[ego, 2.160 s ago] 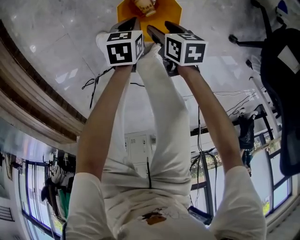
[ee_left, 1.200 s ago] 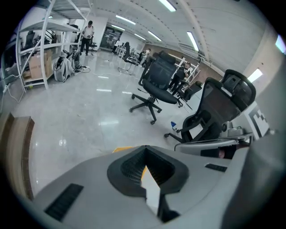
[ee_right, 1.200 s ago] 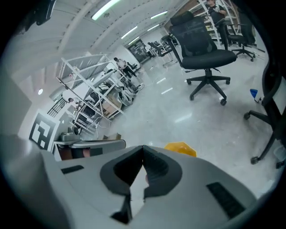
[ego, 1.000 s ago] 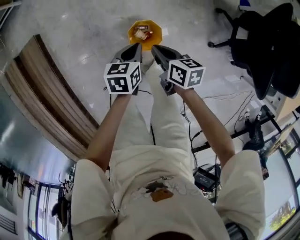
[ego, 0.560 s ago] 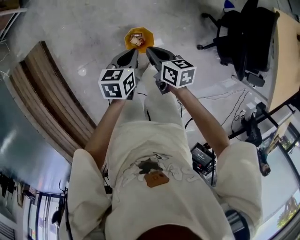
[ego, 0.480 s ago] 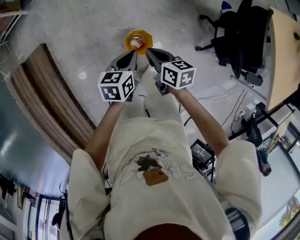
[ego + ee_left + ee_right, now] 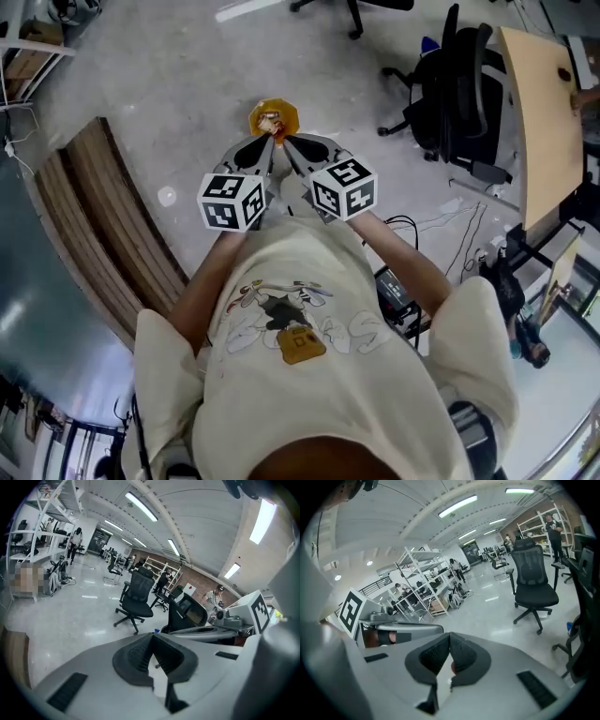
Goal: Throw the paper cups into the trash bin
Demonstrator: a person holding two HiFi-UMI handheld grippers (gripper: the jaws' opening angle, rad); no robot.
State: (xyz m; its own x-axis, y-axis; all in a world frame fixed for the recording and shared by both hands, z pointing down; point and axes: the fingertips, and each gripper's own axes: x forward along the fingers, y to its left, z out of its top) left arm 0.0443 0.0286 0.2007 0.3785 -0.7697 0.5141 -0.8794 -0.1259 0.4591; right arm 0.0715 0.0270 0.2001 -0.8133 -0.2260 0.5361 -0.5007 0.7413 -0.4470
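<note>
Head view: the person stands on a pale floor (image 7: 169, 84), both arms out in front, a gripper in each hand.

- Trash bin (image 7: 290, 113): orange, on the floor just beyond the gripper tips. Crumpled contents show inside, most likely the paper cups (image 7: 270, 123); too small to count.
- Left gripper (image 7: 263, 150): fingers clenched together on nothing. The left gripper view confirms this, with the ribbed pads of the left gripper (image 7: 152, 638) meeting and nothing between them.
- Right gripper (image 7: 292, 147): fingers likewise pressed shut and empty. In the right gripper view the pads of the right gripper (image 7: 449, 638) touch at the tip.
- Step in hand: judged to be after a drop, since neither gripper carries a cup and no loose cup lies on the visible floor. The task looks at or near its end.
- Next move: if any cup remains, it lies out of view. That calls for turning away from the bin, finding the cup, parting the fingers around it, and carrying it back above the bin mouth.
- Surroundings: black office chair (image 7: 452, 92) and tan surface (image 7: 534, 112) to the right. Cables (image 7: 427, 223) trail on the floor near the person's right side, and a wooden slatted strip (image 7: 98, 234) runs along the left.
- Obstructions: nothing stands between grippers and bin. The cables and chair base are judged a tripping risk when stepping right.
</note>
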